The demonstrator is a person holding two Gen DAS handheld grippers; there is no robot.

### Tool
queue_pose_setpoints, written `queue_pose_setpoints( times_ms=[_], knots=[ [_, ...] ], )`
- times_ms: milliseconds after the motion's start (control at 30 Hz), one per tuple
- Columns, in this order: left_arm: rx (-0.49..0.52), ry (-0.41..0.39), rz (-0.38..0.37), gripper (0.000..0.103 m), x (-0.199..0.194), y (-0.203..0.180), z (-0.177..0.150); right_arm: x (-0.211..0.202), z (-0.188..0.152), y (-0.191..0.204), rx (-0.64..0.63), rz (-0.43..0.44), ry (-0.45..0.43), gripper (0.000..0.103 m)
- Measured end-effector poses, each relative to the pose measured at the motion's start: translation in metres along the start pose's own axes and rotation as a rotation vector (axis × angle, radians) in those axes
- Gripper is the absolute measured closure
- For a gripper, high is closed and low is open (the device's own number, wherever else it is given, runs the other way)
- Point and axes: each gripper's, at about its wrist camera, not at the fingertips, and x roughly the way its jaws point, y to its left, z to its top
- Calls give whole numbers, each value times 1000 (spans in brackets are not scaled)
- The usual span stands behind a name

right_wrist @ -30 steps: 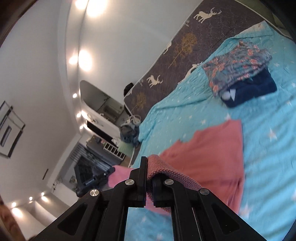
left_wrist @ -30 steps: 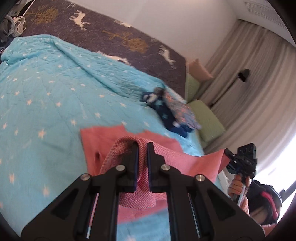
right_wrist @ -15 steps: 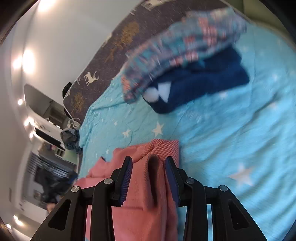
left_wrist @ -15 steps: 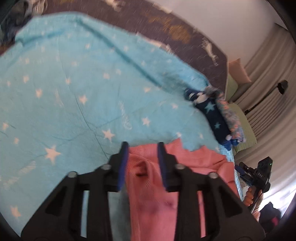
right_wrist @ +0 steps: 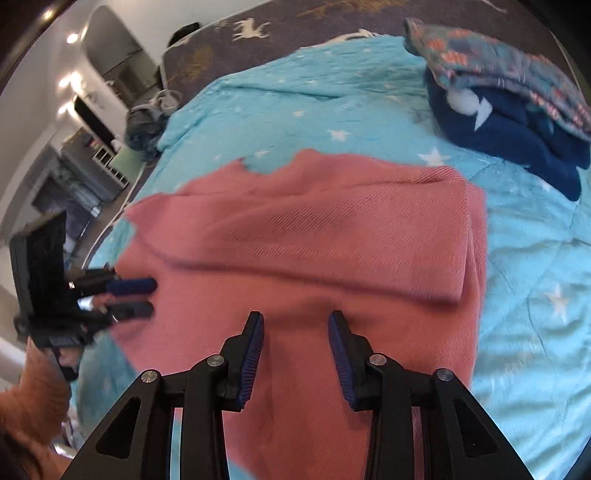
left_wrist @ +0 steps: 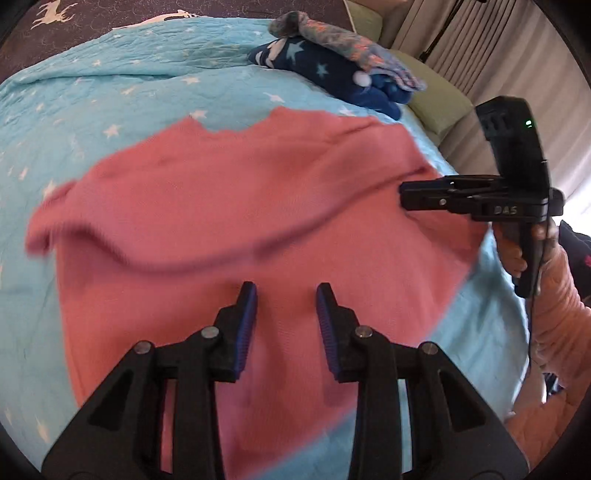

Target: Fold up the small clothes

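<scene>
A pink knit garment (left_wrist: 236, 206) (right_wrist: 317, 236) lies on the turquoise star blanket (left_wrist: 110, 85), with its upper layer doubled over along a crease running across it. My left gripper (left_wrist: 286, 291) hovers over its near part, open, with nothing between the blue pads. It also shows in the right wrist view as the left gripper (right_wrist: 149, 296) at the garment's left edge. My right gripper (right_wrist: 295, 321) is open over the near part too, empty. In the left wrist view the right gripper (left_wrist: 404, 195) sits at the garment's right edge, held by a hand (left_wrist: 513, 254).
A pile of folded clothes, navy with stars (left_wrist: 332, 74) (right_wrist: 517, 136) under a floral piece (left_wrist: 354, 48), lies at the blanket's far right. Behind it are a dark deer-print cover (right_wrist: 251, 27), green cushions (left_wrist: 436, 92) and curtains (left_wrist: 517, 55). An orange sleeve (left_wrist: 557, 325) is at right.
Both grippers were shut on the pink garment's raised edge. They have let it go, opened and come down and back, and the garment now lies doubled over on the blanket.
</scene>
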Motion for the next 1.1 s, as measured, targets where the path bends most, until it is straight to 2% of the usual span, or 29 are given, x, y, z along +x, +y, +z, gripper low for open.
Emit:
queue_pose_setpoints(
  times_ms=[133, 233, 333, 433, 500, 533, 567, 667, 767, 833, 933, 1100],
  knots=[
    [3, -43, 92, 68, 3, 23, 43, 0, 28, -9, 7, -55, -53, 67],
    [-12, -127, 184, 68, -4, 43, 80, -13, 53, -12, -4, -127, -137, 67],
    [-71, -219, 262, 67, -18, 60, 97, -22, 79, -33, 37, -237, -230, 66],
    [-157, -287, 241, 64, -39, 77, 88, -38, 85, -48, 102, -262, -271, 66],
    [-166, -303, 254, 51, -48, 80, 73, -45, 78, -51, 102, -230, -282, 65],
    [-162, -308, 271, 46, -48, 79, 67, -50, 71, -52, 86, -228, -286, 60],
    [-156, -302, 285, 45, -51, 80, 55, -51, 66, -51, 63, -237, -287, 56],
    [-158, -241, 289, 45, -44, 86, 38, -50, 41, -53, -23, -263, -261, 54],
    [-142, -180, 325, 44, -31, 89, 26, -36, 31, -46, -135, -271, -195, 50],
    [-158, -162, 346, 44, -25, 92, 27, -23, 29, -34, -231, -303, -152, 46],
    [-205, -162, 329, 44, -19, 103, 33, -13, 31, -16, -335, -309, -127, 45],
    [-207, -149, 319, 44, -9, 110, 35, -13, 21, 2, -493, -341, -83, 37]
  ],
)
